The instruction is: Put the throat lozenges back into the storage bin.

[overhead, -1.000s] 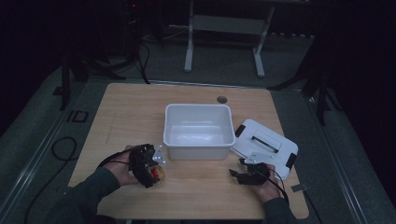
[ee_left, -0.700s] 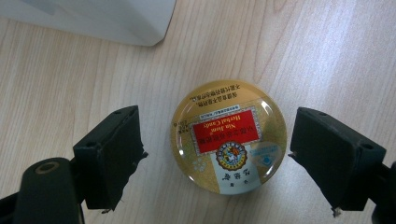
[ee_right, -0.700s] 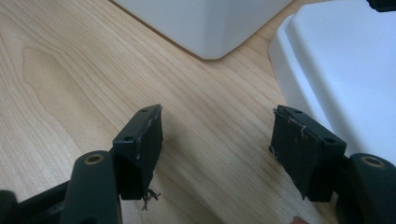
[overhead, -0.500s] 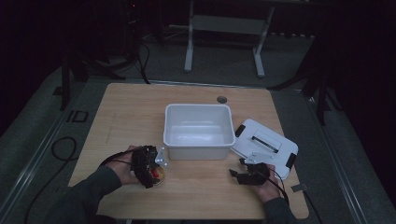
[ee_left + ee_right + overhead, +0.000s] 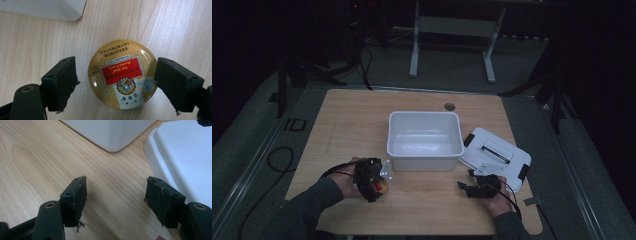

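A round gold candy tin [image 5: 122, 74], its domed lid bearing a red label with gold lettering and a crest, lies flat on the desk [image 5: 175, 27] between the jaws of the left hand-held gripper [image 5: 116, 83]. Those jaws stand apart: the right pad looks close against the rim, the left clear of it. The right hand-held gripper [image 5: 116, 195] is spread wide over bare wood, a white bin [image 5: 112, 132] ahead and its white lid [image 5: 185, 157] beside its right jaw.

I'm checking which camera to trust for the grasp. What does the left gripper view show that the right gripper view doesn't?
Left gripper view: a round gold tin with a red label lies on the table between the left gripper's open jaws, a gap on one side, the other pad at its rim. Right gripper view: the white lid lies flat beside the right gripper's open, empty jaws. Both: the wooden table and a corner of the white bin.
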The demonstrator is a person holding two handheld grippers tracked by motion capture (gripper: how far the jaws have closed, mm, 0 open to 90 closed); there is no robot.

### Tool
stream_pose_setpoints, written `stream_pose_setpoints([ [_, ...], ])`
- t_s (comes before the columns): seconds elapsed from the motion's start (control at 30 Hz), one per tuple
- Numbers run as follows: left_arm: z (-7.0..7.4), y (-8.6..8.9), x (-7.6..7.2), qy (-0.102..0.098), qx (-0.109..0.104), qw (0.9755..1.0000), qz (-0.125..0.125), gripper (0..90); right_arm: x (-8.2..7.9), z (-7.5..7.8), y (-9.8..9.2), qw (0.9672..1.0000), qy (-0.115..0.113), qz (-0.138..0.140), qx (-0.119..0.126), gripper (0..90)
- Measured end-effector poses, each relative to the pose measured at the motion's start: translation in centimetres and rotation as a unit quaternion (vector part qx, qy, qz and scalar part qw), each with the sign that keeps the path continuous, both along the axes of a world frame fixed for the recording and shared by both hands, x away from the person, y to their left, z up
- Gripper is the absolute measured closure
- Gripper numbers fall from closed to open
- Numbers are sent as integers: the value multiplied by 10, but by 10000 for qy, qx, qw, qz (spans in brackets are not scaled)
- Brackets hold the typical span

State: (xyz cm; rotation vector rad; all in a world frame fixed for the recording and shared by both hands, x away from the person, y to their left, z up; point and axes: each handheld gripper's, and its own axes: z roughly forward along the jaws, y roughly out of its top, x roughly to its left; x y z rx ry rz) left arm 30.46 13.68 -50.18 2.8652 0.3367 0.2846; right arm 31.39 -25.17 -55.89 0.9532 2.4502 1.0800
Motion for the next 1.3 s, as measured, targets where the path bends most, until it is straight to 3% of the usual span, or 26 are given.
stream_pose_setpoints([
  [0.83,-14,-3,6,332,208,9992,-78,145,0,0,0,10000,6,6,-2,329],
  [1.3,-17,-2,7,463,287,9985,-113,197,0,0,0,10000,8,11,-4,326],
])
